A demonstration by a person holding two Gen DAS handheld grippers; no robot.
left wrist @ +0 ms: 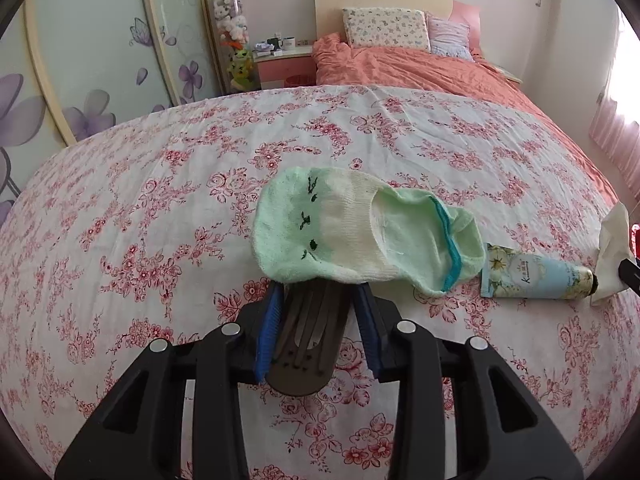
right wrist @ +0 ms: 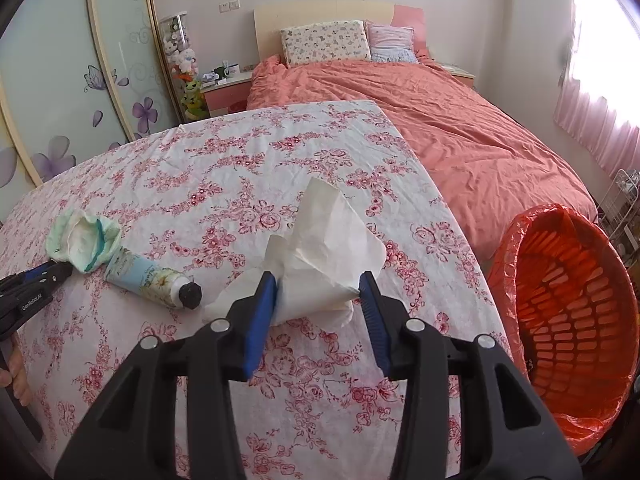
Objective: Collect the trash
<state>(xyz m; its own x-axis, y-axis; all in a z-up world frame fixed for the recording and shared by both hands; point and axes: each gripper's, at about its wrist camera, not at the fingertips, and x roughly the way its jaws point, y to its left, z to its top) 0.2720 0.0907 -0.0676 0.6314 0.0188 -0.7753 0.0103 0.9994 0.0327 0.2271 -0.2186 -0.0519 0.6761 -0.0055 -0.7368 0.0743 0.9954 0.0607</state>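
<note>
Left wrist view first. Sock (left wrist: 360, 232), pale green and cream with a small stitched face, spread flat on the floral cloth (left wrist: 160, 200) and lapping over the tips of the left gripper (left wrist: 318, 284). Blue pads (left wrist: 266, 332) set partway apart, a dark slotted piece (left wrist: 308, 332) lying lengthwise between them and running up under the sock's near edge. Fingertips hidden by that edge, so impossible to tell whether gripping, merely touching, or free. Just right of the sock's cuff, touching it, a tube (left wrist: 536, 276) on its side, black cap pointing right. Beyond the cap, at the frame's right margin, a white tissue (left wrist: 612, 248). Plenty of bare cloth to the left and ahead of the sock; far cloth edge well beyond, against an orange bedcover (left wrist: 420, 68).

Right wrist view next. Tissue (right wrist: 332, 248) standing crumpled and upright between the pads of the right gripper (right wrist: 318, 280), pinched at its lower part from both sides, upper folds fanning up above the tips. To the left, tube (right wrist: 148, 276) with cap nearest, then the bunched sock (right wrist: 80, 240) at the tips of the left gripper (right wrist: 64, 270), part of a hand (right wrist: 16, 376) below it. Cloth edge curving down close on the right. Past that edge, lower and well apart, an orange lined bin (right wrist: 516, 240) tilted with its mouth facing this way. Open cloth ahead as far as the bedcover (right wrist: 460, 140).
</note>
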